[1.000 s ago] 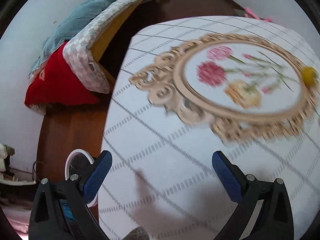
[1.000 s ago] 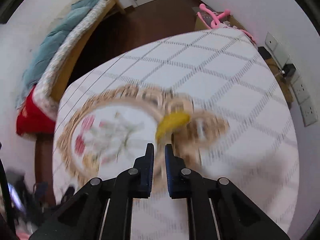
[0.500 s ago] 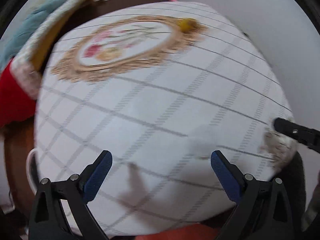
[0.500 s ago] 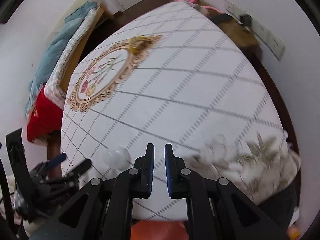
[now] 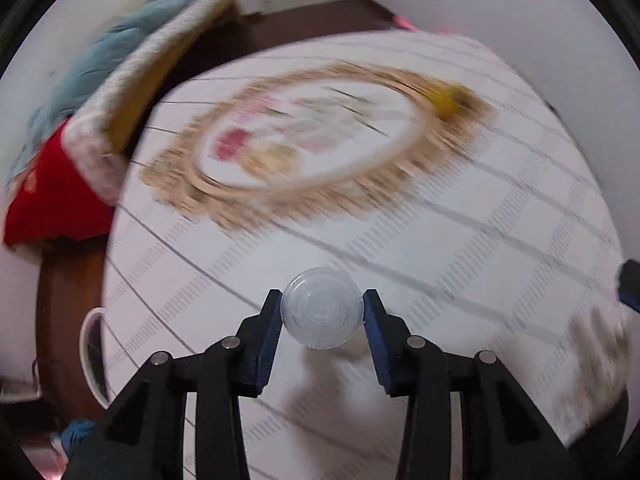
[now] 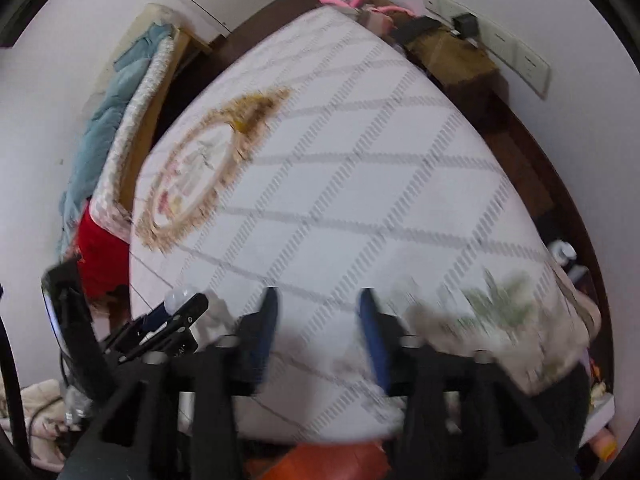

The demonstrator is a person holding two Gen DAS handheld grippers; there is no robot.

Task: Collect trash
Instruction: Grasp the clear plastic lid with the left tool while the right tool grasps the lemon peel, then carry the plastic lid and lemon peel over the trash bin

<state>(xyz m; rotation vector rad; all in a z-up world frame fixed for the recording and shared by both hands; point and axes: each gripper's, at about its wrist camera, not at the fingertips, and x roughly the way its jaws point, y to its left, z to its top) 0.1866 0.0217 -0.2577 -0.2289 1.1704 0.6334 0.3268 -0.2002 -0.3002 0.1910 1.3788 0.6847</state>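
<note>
Jaws on my left gripper [image 5: 322, 307] have just closed and now pinch a clear plastic cup [image 5: 322, 308]: both blue pads touch its sides, cup base facing the camera, held above the white grid-pattern tablecloth [image 5: 460, 216]. From my right wrist view the same cup [image 6: 179, 297] shows small at lower left, sitting at the tip of the left gripper [image 6: 182, 307] beside the table's near left edge.

Jaws on my right gripper [image 6: 317, 300] have just been opening; they stand partly apart with nothing between them, only tablecloth [image 6: 360, 184] behind. Frame is motion-blurred.

Oval floral placemat [image 5: 312, 140] with a tan fringe lies further up the table. Yellow piece, looks like banana peel [image 5: 448, 100], rests on its far right rim, well apart from both grippers. Can't tell more through blur. Leaf-print cloth [image 6: 504, 312] covers the table's near right corner.
</note>
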